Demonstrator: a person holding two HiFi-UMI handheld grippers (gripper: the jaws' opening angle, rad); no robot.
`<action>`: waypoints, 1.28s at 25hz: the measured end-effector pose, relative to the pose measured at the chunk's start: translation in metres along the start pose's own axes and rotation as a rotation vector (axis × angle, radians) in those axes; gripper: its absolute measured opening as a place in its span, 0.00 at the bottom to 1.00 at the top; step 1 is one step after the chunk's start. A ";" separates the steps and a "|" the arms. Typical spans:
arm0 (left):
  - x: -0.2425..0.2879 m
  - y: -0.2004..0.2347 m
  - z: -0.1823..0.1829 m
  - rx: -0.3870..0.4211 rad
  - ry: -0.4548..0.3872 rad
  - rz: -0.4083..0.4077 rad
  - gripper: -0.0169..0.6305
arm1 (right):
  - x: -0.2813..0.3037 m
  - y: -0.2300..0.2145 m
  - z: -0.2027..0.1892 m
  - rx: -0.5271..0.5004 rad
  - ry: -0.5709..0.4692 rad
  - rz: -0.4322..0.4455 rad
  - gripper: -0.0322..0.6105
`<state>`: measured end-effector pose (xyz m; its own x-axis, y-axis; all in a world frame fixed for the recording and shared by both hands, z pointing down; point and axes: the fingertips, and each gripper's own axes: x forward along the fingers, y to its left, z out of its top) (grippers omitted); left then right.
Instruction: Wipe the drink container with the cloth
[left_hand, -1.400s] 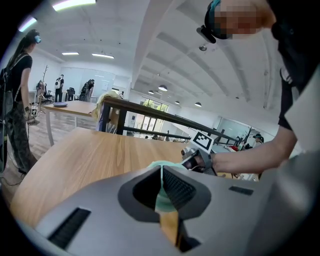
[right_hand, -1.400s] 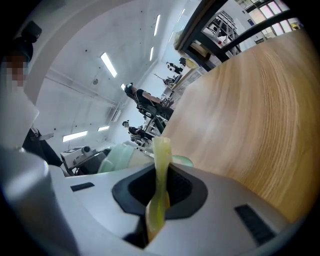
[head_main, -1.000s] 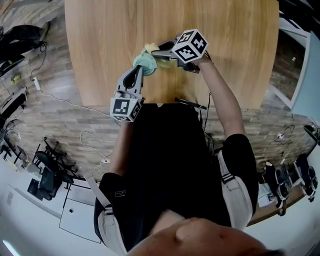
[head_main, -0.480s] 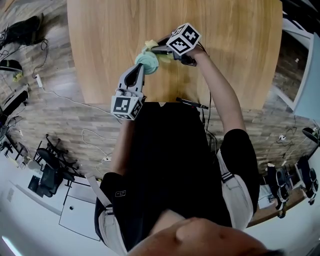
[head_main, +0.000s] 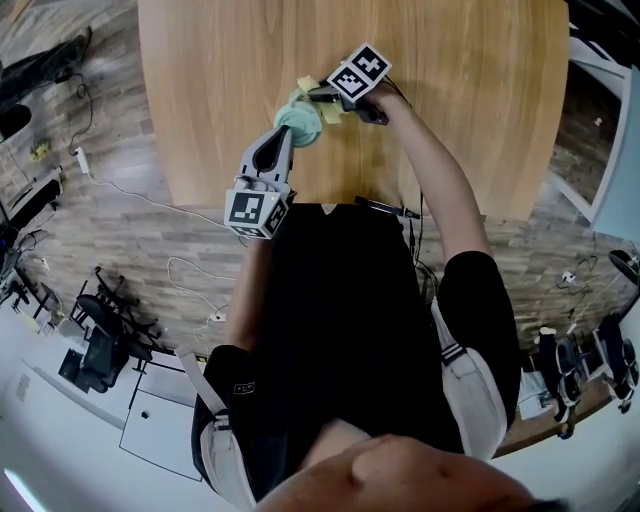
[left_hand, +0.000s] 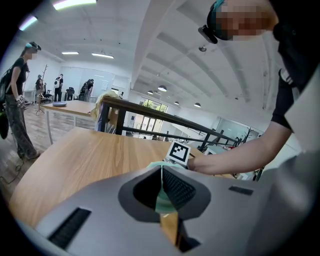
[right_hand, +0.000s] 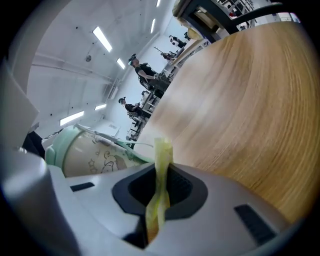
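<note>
The drink container (head_main: 296, 122), cream with a mint-green lid and strap, is held above the wooden table (head_main: 460, 100). My left gripper (head_main: 284, 134) comes at it from below and is shut on a thin mint-green part of the container (left_hand: 163, 196). My right gripper (head_main: 320, 96) is at the container's upper right, shut on a yellow cloth (head_main: 331, 110) that lies against it. In the right gripper view the cloth (right_hand: 161, 170) stands pinched between the jaws, with the container (right_hand: 92, 150) just to their left. The left gripper view shows the right gripper's marker cube (left_hand: 179, 152) behind the container.
The round table runs wide to the right and far side. A black cable or pen (head_main: 383, 207) lies at its near edge by the person's body. Cables and chairs (head_main: 100, 330) are on the floor to the left. People (left_hand: 17, 100) stand far off in the room.
My right gripper has moved left and farther away with the cloth, sliding it across the container's top. The left gripper and container have shifted only slightly.
</note>
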<state>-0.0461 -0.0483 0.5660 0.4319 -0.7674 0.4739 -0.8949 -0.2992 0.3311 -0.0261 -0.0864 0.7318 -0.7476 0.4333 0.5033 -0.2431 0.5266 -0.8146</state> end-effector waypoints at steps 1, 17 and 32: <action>0.000 -0.001 0.000 0.000 -0.001 -0.001 0.07 | 0.001 -0.002 -0.001 0.004 0.007 -0.003 0.12; 0.003 0.001 0.003 0.012 0.034 -0.057 0.07 | -0.051 0.081 0.045 -0.162 -0.101 0.088 0.12; 0.006 -0.003 0.004 0.105 0.097 -0.189 0.07 | -0.050 0.054 0.003 0.027 -0.336 -0.139 0.12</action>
<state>-0.0415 -0.0539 0.5646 0.5972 -0.6356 0.4893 -0.8016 -0.4937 0.3371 -0.0039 -0.0818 0.6623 -0.8664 0.0919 0.4909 -0.3699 0.5423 -0.7544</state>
